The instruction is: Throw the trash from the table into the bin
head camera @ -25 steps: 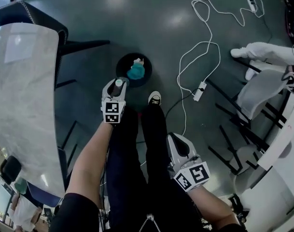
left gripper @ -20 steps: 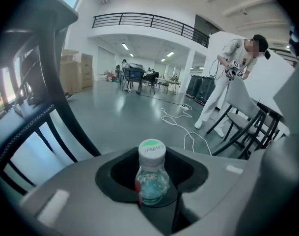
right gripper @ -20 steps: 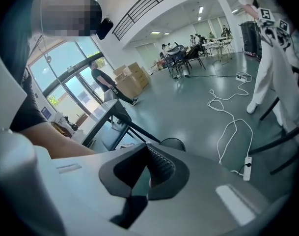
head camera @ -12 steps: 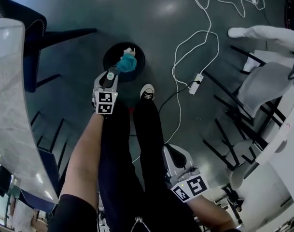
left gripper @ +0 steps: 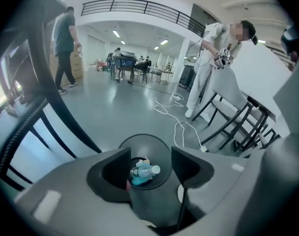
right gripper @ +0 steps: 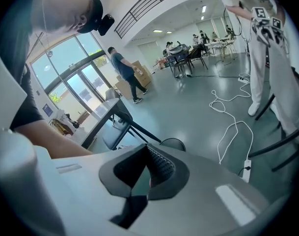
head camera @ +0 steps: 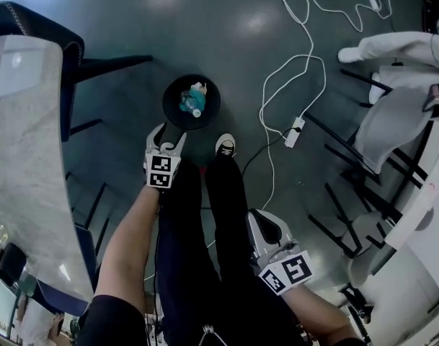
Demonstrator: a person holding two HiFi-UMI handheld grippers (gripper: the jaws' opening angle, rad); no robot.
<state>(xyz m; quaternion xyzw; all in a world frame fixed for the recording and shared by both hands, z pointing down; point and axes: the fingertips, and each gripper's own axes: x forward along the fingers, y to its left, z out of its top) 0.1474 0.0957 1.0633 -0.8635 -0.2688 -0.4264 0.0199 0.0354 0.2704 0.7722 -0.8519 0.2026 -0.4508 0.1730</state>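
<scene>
A round black bin (head camera: 191, 101) stands on the floor ahead of my feet. Inside it lie a clear plastic bottle (head camera: 195, 111) and crumpled teal trash (head camera: 188, 101). My left gripper (head camera: 169, 132) hangs just short of the bin's near rim, open, with nothing in it. In the left gripper view the bottle (left gripper: 148, 170) and the teal trash (left gripper: 139, 180) show down between the spread jaws of that gripper (left gripper: 150, 151). My right gripper (head camera: 261, 215) is low beside my right leg, shut and holding nothing; in its own view the gripper (right gripper: 145, 154) has the bin (right gripper: 173, 143) beyond it.
The marble table (head camera: 32, 157) runs along the left with a dark blue chair (head camera: 32, 20) at its far end. A white cable (head camera: 291, 71) and power strip (head camera: 296, 132) lie on the floor to the right. White chairs (head camera: 388, 125) stand at the right, a person in white (left gripper: 213, 63) among them.
The left gripper held the teal trash and bottle over the bin. It has opened, and both now lie inside the bin. The right gripper has stayed by my leg.
</scene>
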